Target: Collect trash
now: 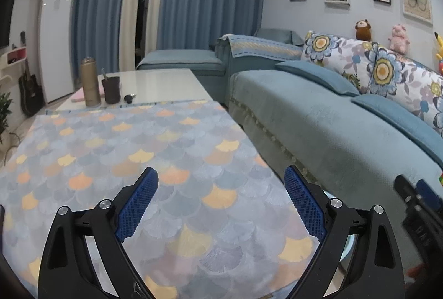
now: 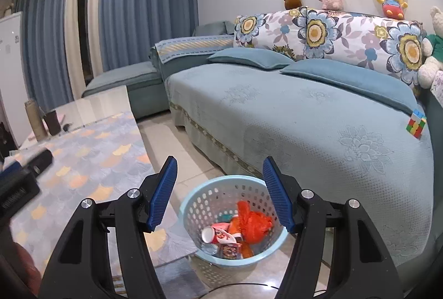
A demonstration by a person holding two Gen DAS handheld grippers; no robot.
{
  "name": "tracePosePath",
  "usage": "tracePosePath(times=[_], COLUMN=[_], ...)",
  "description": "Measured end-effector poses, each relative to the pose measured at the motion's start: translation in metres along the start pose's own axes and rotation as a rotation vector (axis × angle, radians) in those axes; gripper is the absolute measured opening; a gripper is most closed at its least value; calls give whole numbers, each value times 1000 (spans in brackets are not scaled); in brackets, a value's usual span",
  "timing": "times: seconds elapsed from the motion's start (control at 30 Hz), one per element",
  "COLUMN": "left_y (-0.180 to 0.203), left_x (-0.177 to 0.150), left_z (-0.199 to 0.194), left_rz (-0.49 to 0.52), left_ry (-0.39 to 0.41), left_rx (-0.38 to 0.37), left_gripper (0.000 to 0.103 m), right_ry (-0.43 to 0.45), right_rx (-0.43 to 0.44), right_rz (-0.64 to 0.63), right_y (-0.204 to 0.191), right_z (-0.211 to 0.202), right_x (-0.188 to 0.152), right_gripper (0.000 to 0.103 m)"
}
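A light blue perforated basket (image 2: 193, 197) stands on the floor between the table and the sofa. Inside it lie an orange plastic bag (image 2: 253, 221), a crushed red and white can (image 2: 218, 236) and a small printed packet (image 2: 231, 250). My right gripper (image 2: 220, 168) hangs open above the basket, nothing between its blue pads. My left gripper (image 1: 221, 177) is open over the table's scale-patterned cloth (image 1: 116, 149), holding nothing. The left gripper's body (image 2: 19, 177) shows at the left edge of the right wrist view, and the right gripper's body (image 1: 415, 204) at the right edge of the left wrist view.
At the table's far end stand a gold flask (image 1: 89, 81), a dark cup (image 1: 111, 89) and a small dark object (image 1: 128, 98). A blue sofa (image 2: 290, 116) runs along the right, with a colour cube (image 2: 416, 123) on it. A dark cable (image 2: 241, 286) lies on the floor near the basket.
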State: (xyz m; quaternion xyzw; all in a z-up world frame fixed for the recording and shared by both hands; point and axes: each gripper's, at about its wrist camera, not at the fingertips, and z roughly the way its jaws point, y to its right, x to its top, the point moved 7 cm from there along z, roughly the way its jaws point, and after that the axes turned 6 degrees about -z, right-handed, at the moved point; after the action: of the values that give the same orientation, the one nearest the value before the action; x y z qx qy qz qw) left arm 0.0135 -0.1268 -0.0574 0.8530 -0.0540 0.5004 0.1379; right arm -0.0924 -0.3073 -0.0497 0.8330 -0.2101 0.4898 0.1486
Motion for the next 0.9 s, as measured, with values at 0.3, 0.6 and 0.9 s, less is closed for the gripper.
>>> tracePosePath(times=[0.3,0.6,0.9], left_y=[1,4,4], left_x=[1,3,5], left_z=[-7,-10,-10], left_rz=[20,28,37], left_ry=[23,25,33], left_rx=[20,9,2], left_gripper=[90,90,90], right_ry=[-10,-6,4], right_rx=[21,65,74], right_rz=[7,16,1], right_y=[-3,-2,-3], right_z=[-3,-4,-5], right_x=[2,4,6], right_gripper=[61,61,60])
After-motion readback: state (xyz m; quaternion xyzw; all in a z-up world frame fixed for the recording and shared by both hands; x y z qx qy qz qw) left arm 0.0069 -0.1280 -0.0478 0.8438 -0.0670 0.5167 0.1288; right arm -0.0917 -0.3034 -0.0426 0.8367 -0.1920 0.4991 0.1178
